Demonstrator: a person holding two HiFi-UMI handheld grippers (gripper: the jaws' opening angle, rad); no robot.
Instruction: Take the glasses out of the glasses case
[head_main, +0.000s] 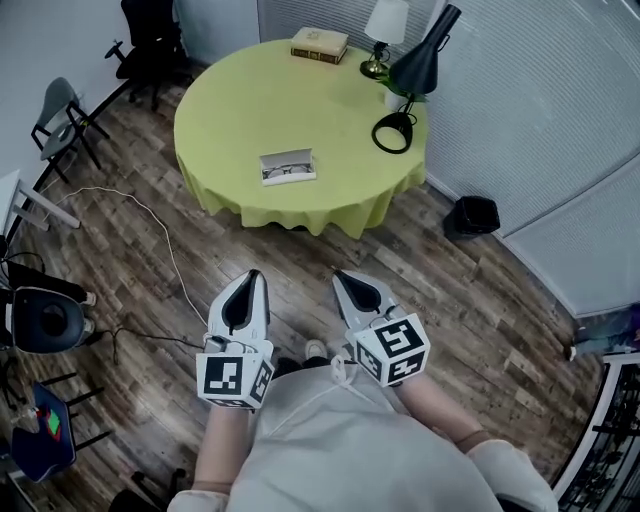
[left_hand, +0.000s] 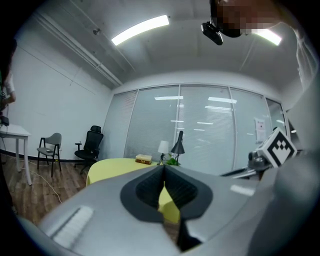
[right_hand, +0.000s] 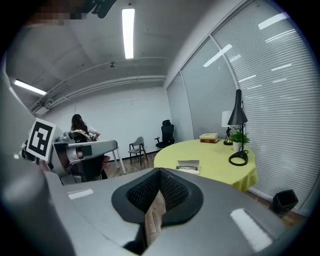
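Observation:
An open white glasses case (head_main: 288, 166) lies near the front edge of the round table with a yellow cloth (head_main: 230, 110), dark-framed glasses resting inside it. I stand well back from the table. My left gripper (head_main: 252, 277) and right gripper (head_main: 341, 277) are held side by side over the wooden floor, close to my body and pointing at the table. Both are shut, with nothing in them. The right gripper view shows the case (right_hand: 188, 165) far beyond the right gripper (right_hand: 160, 171). The left gripper (left_hand: 163, 167) hides the case in its own view, where only the table (left_hand: 112, 167) shows.
A book (head_main: 320, 45), a white lamp (head_main: 385, 25) and a black desk lamp (head_main: 408, 90) stand at the table's far side. A black bin (head_main: 472, 215) sits right of it. A grey chair (head_main: 58, 118), an office chair (head_main: 150, 45) and a floor cable (head_main: 150, 225) lie left.

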